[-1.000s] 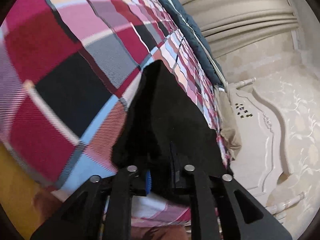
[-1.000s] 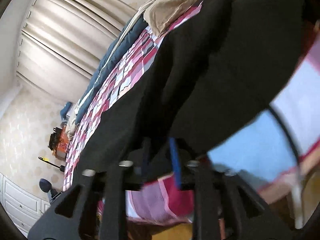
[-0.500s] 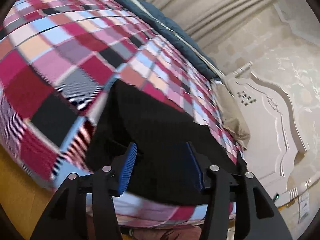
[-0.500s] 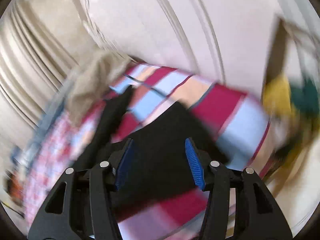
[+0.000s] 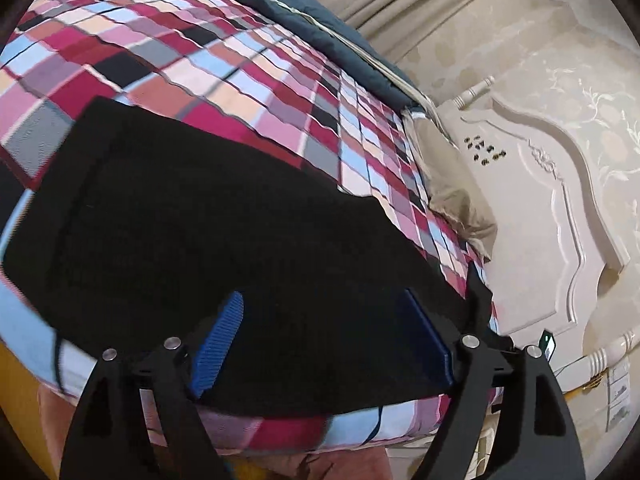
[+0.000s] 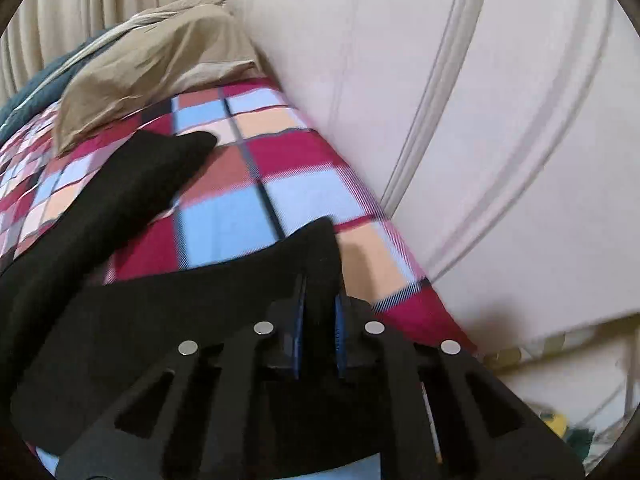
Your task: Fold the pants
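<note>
On the bed: black pants (image 5: 208, 232) lying flat across the near edge of plaid cover (image 5: 248, 80).
Left gripper (image 5: 320, 344): spreading wide, pinching nothing, letting go.
Right gripper (image 6: 318, 320): closing on a far-right pant corner, readying a fold.

No legible text, label, brand or number can be made out in either view. Small dark marks on the white headboard (image 5: 484, 151), at about two o'clock, cannot be read.

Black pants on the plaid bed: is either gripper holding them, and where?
The right gripper is closing on a corner of the black fabric pants. The left gripper is opening, holding nothing.
</note>
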Tool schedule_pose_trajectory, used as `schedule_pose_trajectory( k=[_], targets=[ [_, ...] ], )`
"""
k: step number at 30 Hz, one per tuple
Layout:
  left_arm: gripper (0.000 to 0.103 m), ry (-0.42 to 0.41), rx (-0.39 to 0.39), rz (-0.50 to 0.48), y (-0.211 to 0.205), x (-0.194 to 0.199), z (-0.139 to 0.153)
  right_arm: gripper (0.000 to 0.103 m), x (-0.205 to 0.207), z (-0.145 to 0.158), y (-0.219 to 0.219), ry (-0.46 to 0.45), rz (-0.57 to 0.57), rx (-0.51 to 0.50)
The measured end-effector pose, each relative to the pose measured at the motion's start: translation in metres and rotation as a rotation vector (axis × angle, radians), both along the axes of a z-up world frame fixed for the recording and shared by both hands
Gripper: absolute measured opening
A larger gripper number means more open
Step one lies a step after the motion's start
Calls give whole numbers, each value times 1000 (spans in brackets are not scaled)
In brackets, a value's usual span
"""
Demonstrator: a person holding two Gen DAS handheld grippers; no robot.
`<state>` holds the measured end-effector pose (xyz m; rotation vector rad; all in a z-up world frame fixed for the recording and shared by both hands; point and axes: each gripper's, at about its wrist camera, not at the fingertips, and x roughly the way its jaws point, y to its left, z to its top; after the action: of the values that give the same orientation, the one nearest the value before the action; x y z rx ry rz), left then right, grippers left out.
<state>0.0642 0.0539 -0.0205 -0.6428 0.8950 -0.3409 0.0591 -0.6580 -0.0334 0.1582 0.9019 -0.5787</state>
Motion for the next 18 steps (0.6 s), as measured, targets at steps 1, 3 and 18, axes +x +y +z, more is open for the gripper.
schedule_pose_trajectory(
  k=[1, 3, 18],
  targets=[
    [81, 2, 0, -5, -4, 0, -1, 16, 8, -7, -5, 33, -9, 15],
    [81, 17, -13, -25, -13, 3, -5, 29, 14, -12, -14, 78, -37, -14],
    [83, 59, -133, -127, -76, 7, -6, 70, 197, 24, 100, 0, 60, 149]
  ],
)
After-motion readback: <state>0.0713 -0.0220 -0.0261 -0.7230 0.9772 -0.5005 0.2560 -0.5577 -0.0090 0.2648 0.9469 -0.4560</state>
